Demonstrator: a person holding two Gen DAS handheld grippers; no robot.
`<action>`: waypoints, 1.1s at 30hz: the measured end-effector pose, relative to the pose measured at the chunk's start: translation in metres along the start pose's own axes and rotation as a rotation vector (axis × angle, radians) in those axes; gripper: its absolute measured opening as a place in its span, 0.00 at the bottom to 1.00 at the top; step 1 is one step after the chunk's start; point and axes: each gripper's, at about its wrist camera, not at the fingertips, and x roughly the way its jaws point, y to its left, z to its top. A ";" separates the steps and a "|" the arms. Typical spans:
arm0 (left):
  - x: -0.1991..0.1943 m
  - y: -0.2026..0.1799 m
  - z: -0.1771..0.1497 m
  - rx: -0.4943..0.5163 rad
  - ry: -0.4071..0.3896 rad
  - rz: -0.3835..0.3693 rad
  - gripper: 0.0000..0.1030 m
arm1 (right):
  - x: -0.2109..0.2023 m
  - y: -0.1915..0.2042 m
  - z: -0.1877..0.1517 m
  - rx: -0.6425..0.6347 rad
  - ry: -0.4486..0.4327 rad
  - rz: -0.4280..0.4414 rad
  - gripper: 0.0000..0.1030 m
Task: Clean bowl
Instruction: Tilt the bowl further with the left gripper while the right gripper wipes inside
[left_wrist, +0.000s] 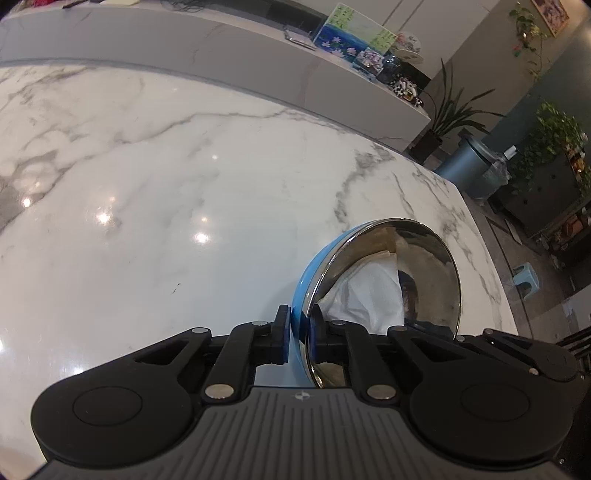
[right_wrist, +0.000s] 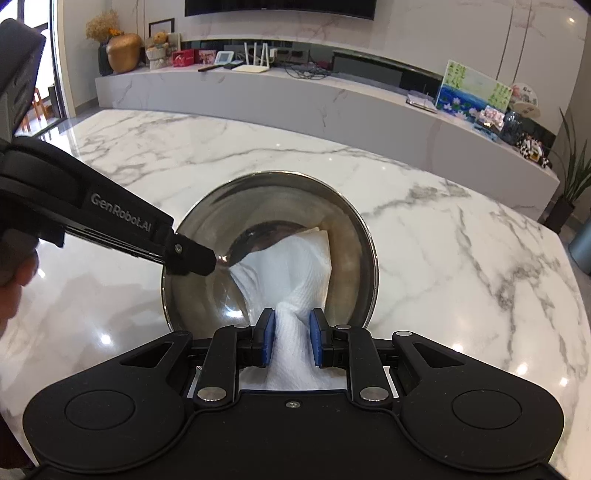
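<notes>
Resting tilted on the glossy white tabletop (right_wrist: 461, 258), marble with grey veins and bright spots of lamp light: a round bowl (right_wrist: 273, 210), mirror-polished steel inside, smooth sky-blue outside (left_wrist: 306, 280), with a thin rolled chrome rim. Leaning with its opening toward the right gripper and a little upward, near the tabletop's right edge in the left wrist view.

Clamping the bowl's rim at the near left side: the left gripper (left_wrist: 298, 338), black and angular, its fingers clenched on the thin wall, one blue-padded finger (left_wrist: 283, 334) pressing the blue outside and the other lying against the steel inside. Seen from the right wrist view as a long black bar (right_wrist: 192, 256) reaching in from the left and ending on the rim, with a part of a hand (right_wrist: 14, 280) at the picture's edge behind it.

Grasping a white paper towel (right_wrist: 291, 339): the right gripper (right_wrist: 291, 341), its two blue ribbed fingers (right_wrist: 269, 341) squeezing the soft sheet into a narrow twisted waist. Spreading from there into the bowl, the towel's free end (right_wrist: 295, 258), embossed with a fine waffle texture, lying flat against the steel floor with one folded square corner up, its reflection showing curved in the polished wall
</notes>
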 end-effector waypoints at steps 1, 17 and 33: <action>0.001 0.002 0.001 -0.011 0.003 -0.005 0.08 | 0.000 0.000 0.001 0.000 0.000 0.001 0.17; 0.013 0.012 0.007 -0.083 0.041 -0.013 0.08 | 0.018 0.014 0.028 -0.070 0.056 -0.011 0.18; 0.021 0.022 0.023 -0.188 0.047 -0.082 0.23 | 0.065 -0.003 0.058 -0.074 0.162 0.036 0.22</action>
